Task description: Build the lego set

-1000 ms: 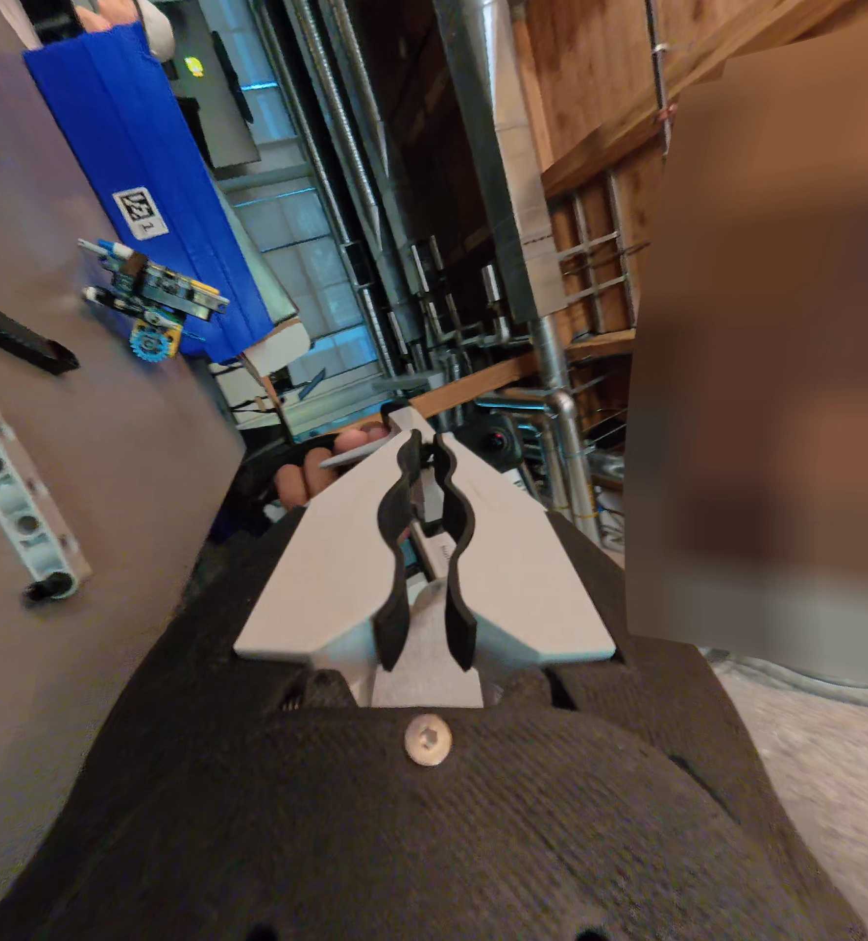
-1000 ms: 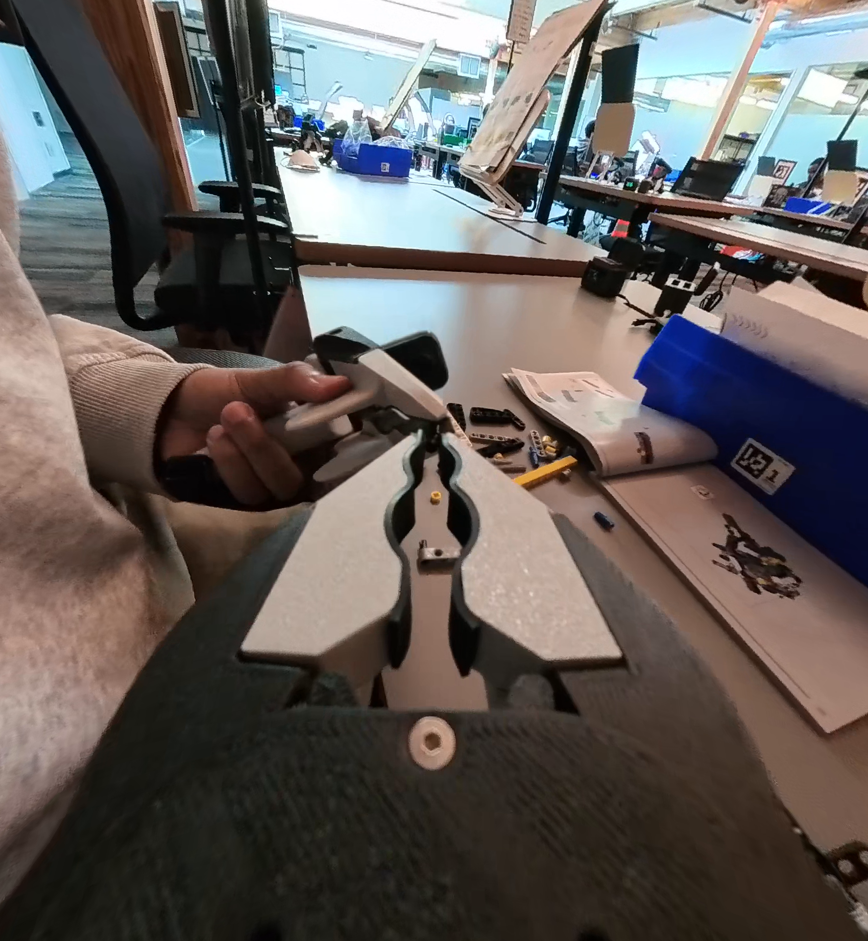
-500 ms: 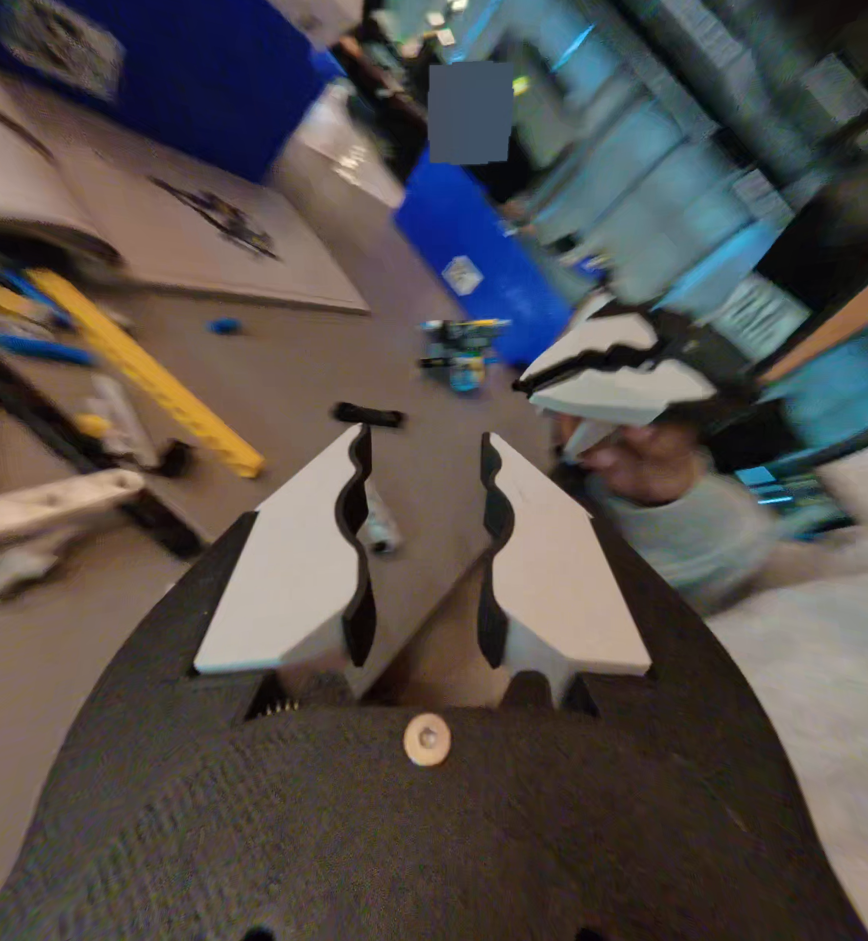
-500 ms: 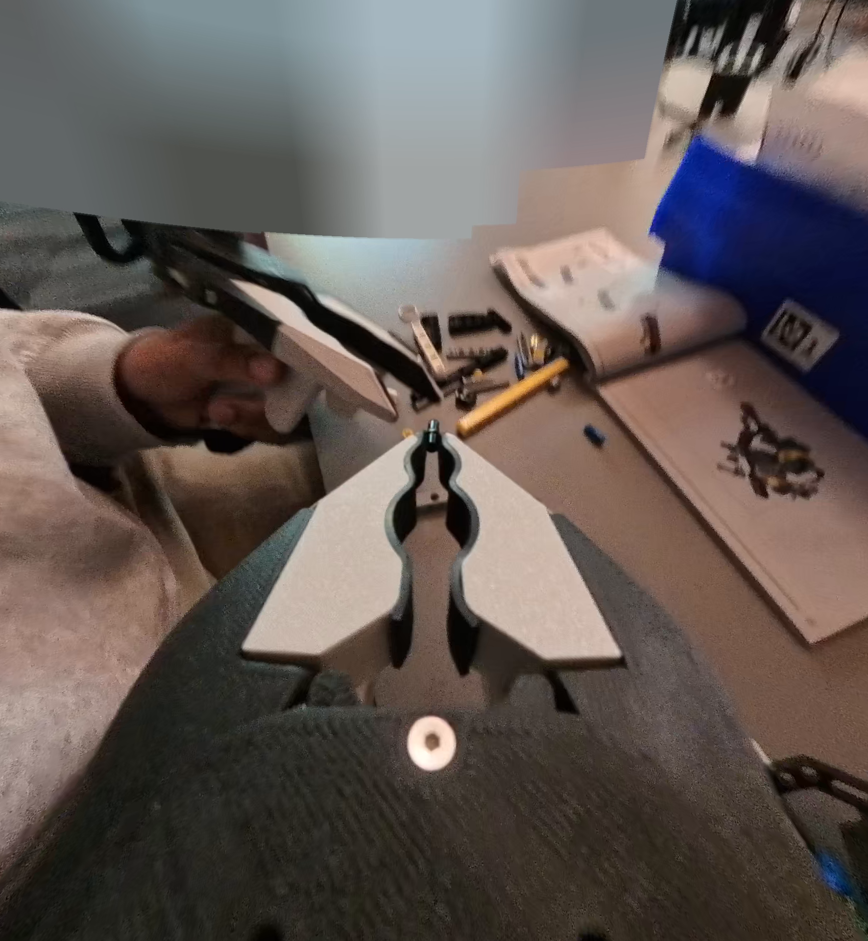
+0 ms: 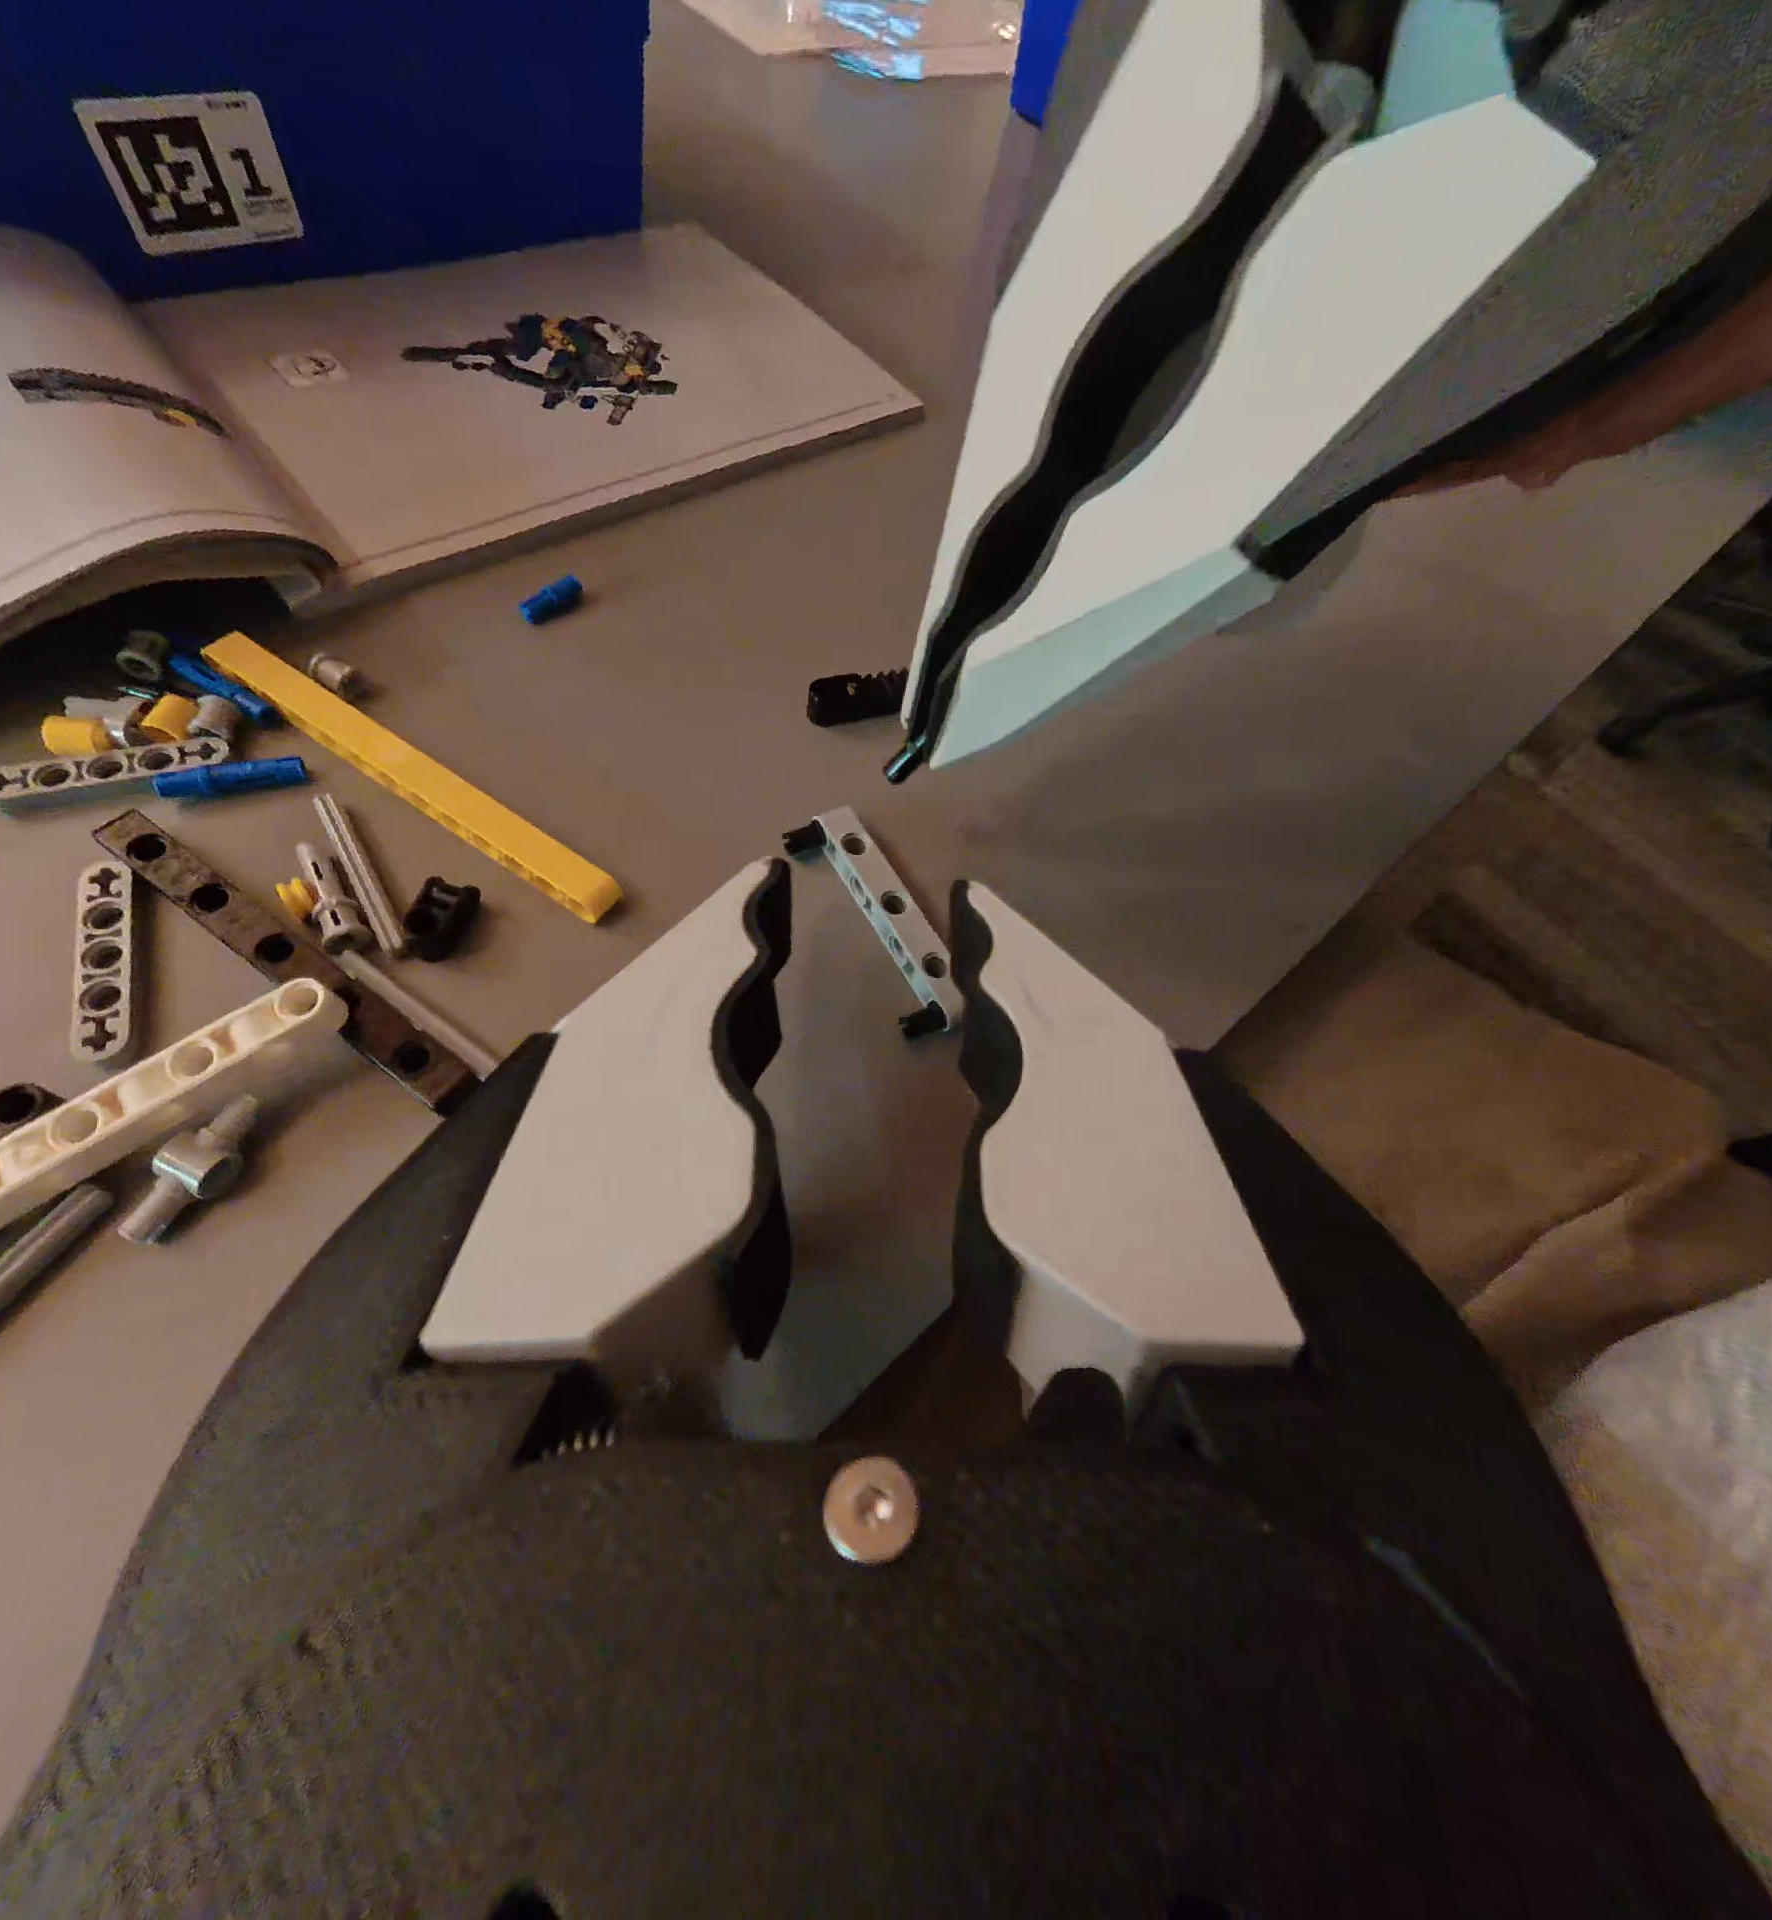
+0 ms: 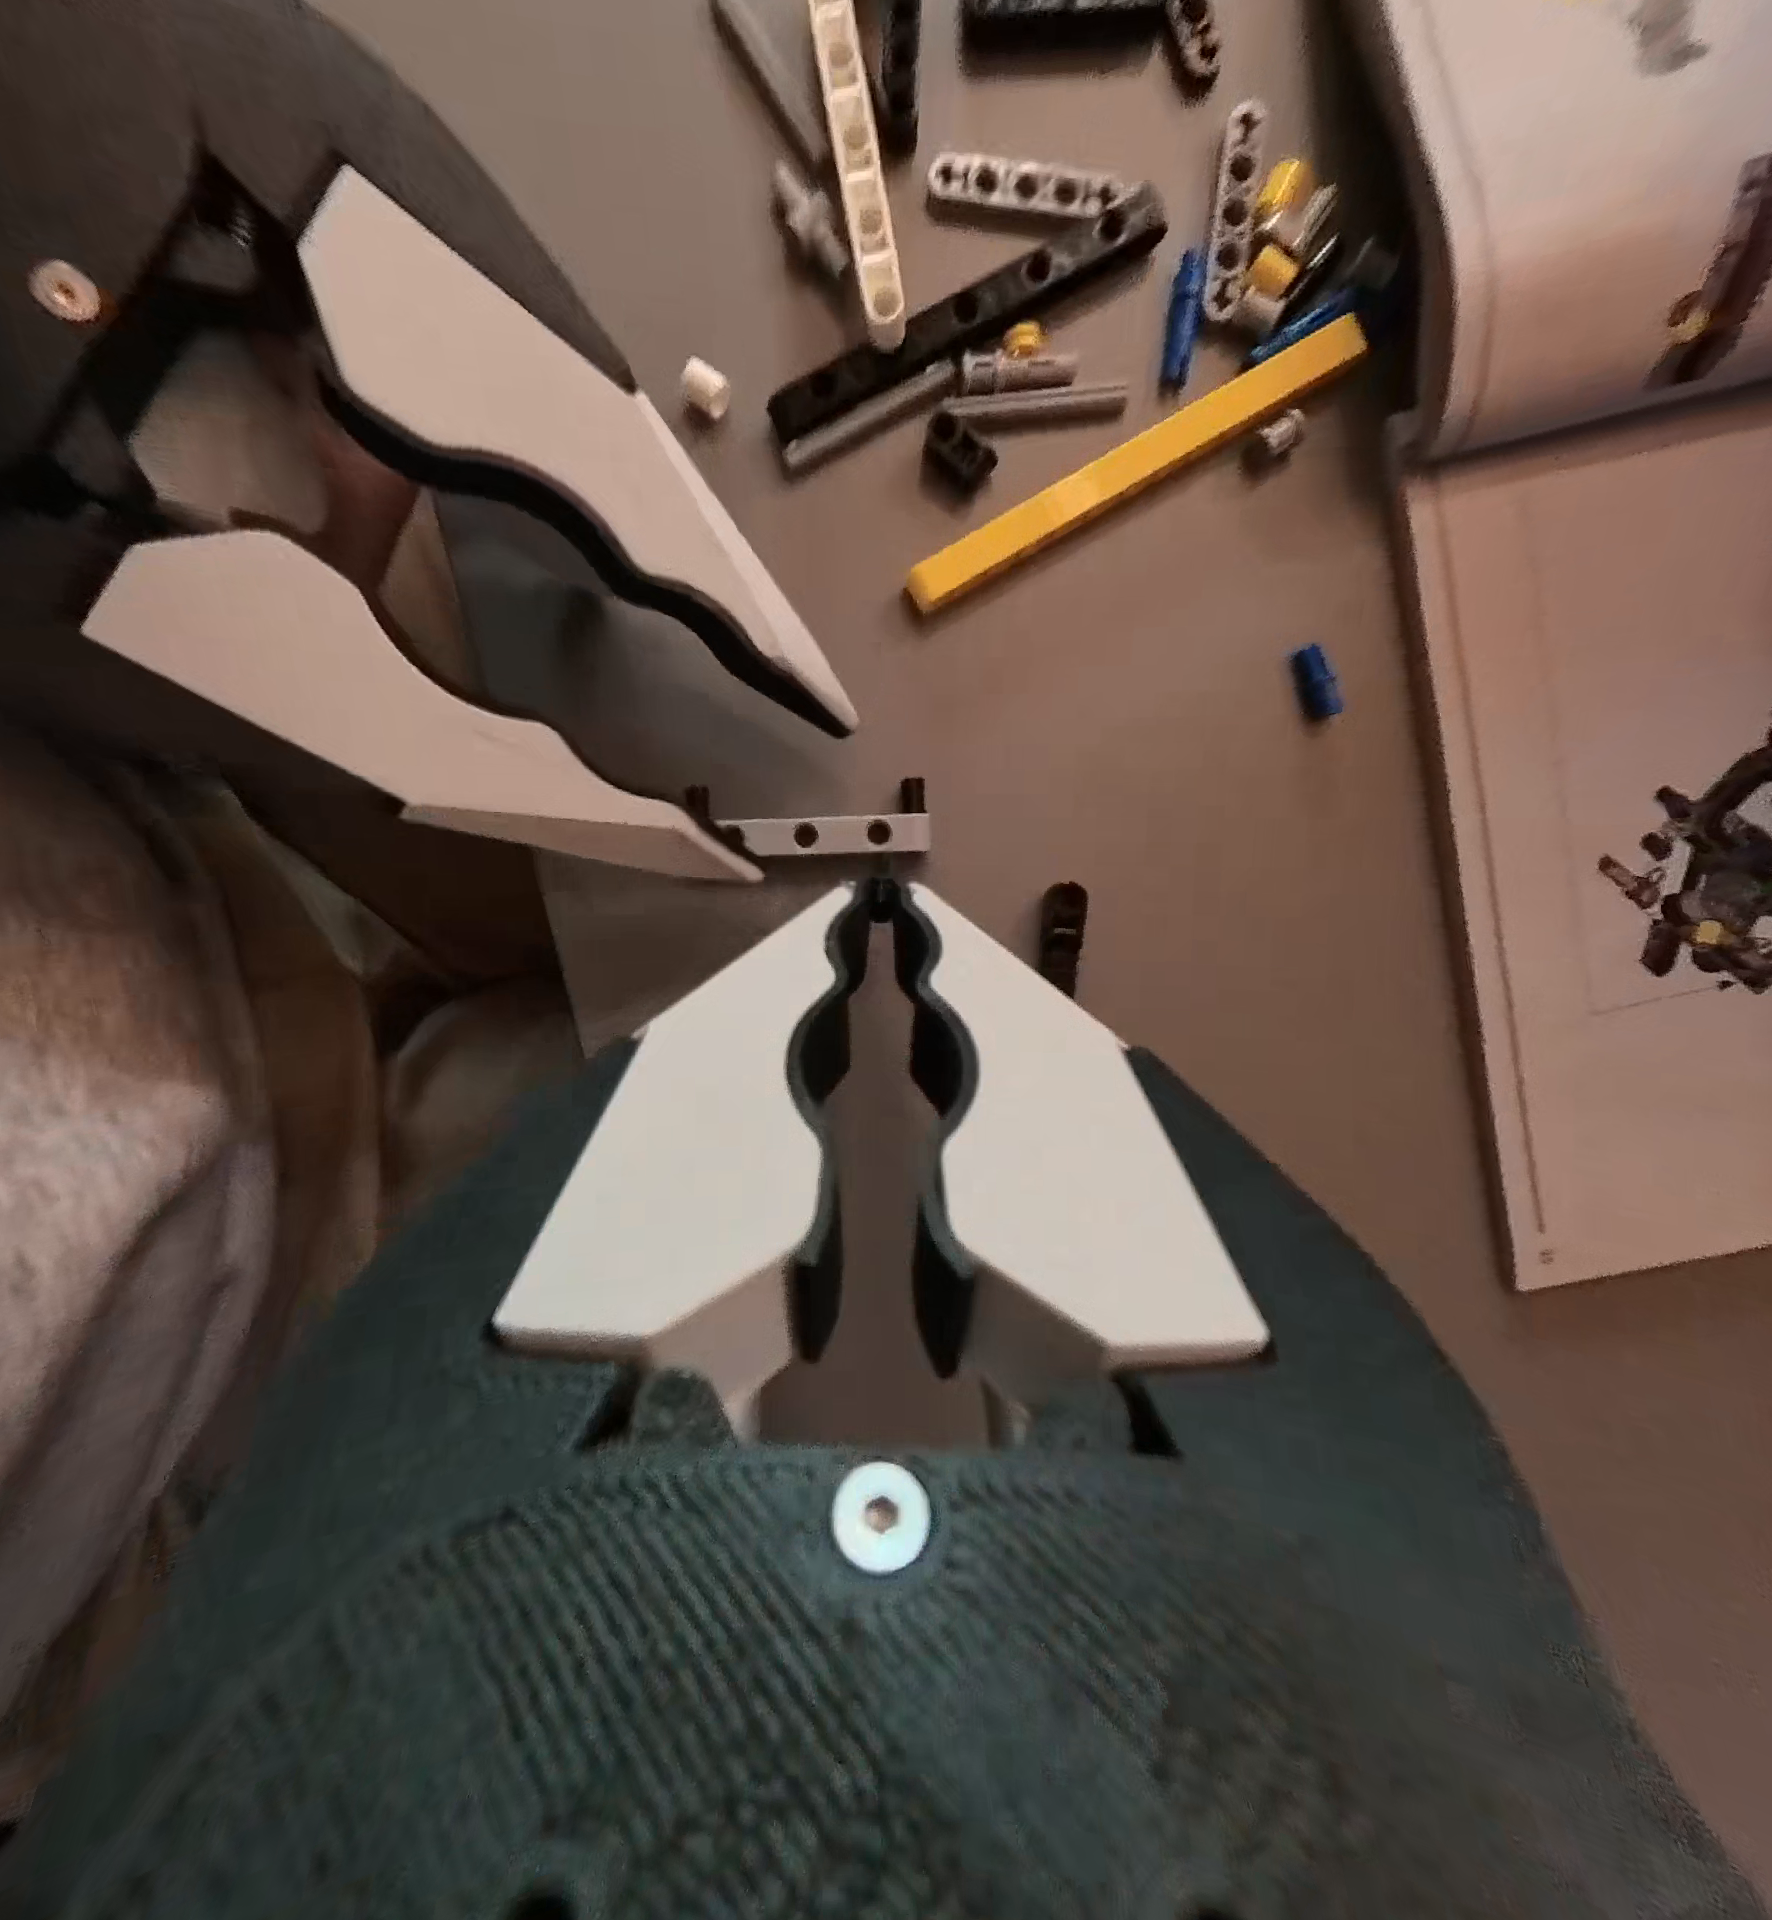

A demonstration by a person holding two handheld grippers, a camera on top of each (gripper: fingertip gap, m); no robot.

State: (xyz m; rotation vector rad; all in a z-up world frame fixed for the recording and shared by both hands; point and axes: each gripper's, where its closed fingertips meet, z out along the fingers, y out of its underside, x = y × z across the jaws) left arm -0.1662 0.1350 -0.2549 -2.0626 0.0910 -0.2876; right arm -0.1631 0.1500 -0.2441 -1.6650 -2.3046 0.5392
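A short light-grey beam with black pins at its ends lies on the grey table, close to the front edge. My left gripper is open and low over it, a finger on each side, the beam nearer the right finger. My right gripper is shut on a small black pin, its tip just short of the beam. In the left wrist view the right gripper comes in from the upper right with the pin at its tip. The left gripper shows open at upper left in the right wrist view.
Loose pieces lie to the left: a long yellow beam, a white beam, black and grey beams, a blue pin. A black piece lies just beyond the grippers. An open instruction booklet and a blue box stand behind. The table edge runs at the right. Left and right tips are no more than a few centimetres apart.
Both grippers swung down from pointing across the room to the table. The left gripper went from shut to open, with the grey beam now between its fingers. The right stayed shut on the pin.
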